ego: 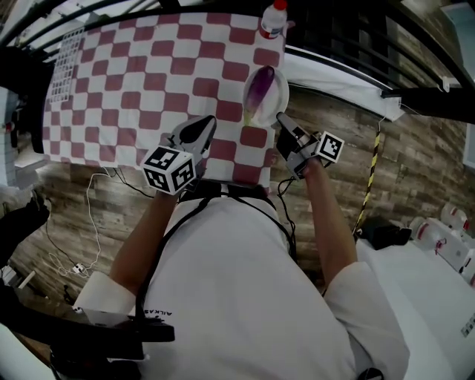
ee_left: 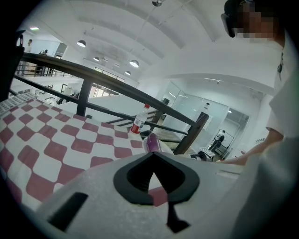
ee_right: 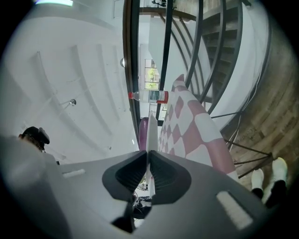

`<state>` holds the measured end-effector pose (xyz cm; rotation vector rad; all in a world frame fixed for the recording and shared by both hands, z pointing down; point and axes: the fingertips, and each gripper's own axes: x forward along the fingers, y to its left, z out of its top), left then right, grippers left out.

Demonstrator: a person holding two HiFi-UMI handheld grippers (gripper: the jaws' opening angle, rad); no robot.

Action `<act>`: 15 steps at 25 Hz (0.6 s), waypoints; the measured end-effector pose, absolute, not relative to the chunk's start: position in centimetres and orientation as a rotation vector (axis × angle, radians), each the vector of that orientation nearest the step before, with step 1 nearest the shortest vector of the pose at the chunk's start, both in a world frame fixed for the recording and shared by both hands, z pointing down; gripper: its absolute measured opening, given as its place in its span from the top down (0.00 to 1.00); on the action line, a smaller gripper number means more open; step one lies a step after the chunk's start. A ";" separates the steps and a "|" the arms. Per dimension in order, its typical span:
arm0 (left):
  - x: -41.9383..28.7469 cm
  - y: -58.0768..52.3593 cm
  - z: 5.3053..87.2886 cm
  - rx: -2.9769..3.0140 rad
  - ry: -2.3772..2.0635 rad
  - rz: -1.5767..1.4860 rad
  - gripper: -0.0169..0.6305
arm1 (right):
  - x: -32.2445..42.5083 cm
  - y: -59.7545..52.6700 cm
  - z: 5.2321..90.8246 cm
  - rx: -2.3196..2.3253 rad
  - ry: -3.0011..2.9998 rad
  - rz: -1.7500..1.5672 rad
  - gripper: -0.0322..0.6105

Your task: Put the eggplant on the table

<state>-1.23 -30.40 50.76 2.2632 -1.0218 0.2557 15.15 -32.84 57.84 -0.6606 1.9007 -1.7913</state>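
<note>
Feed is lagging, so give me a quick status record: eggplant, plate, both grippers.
eggplant: lying on the plate, at the right edge of the checkered cloth
plate: rim pinched by the right gripper; resting or lifted, cannot tell
right gripper: shut on plate
left gripper: shut, empty, over the checkered cloth
bottle: upright, far edge

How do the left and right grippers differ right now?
The left gripper is shut on nothing; the right gripper is shut on the rim of the plate, which carries the eggplant. The left sits level over the cloth; the right is rolled on its side at the cloth's right edge. Both carry a marker cube.
</note>
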 end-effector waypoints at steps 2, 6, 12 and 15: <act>-1.0 -30.4 50.9 2.261 -1.029 0.265 0.97 | 15.3 -33.2 58.7 -0.656 1.903 -1.804 0.90; -0.7 -30.2 50.9 2.248 -1.048 0.267 0.97 | 15.4 -33.7 60.2 -0.645 1.899 -1.839 0.90; -0.7 -29.5 51.8 2.222 -1.060 0.288 0.97 | 15.2 -34.4 62.2 -0.639 1.891 -1.868 0.90; -0.6 -29.4 52.3 2.212 -1.058 0.292 0.97 | 15.2 -34.9 63.1 -0.646 1.885 -1.881 0.90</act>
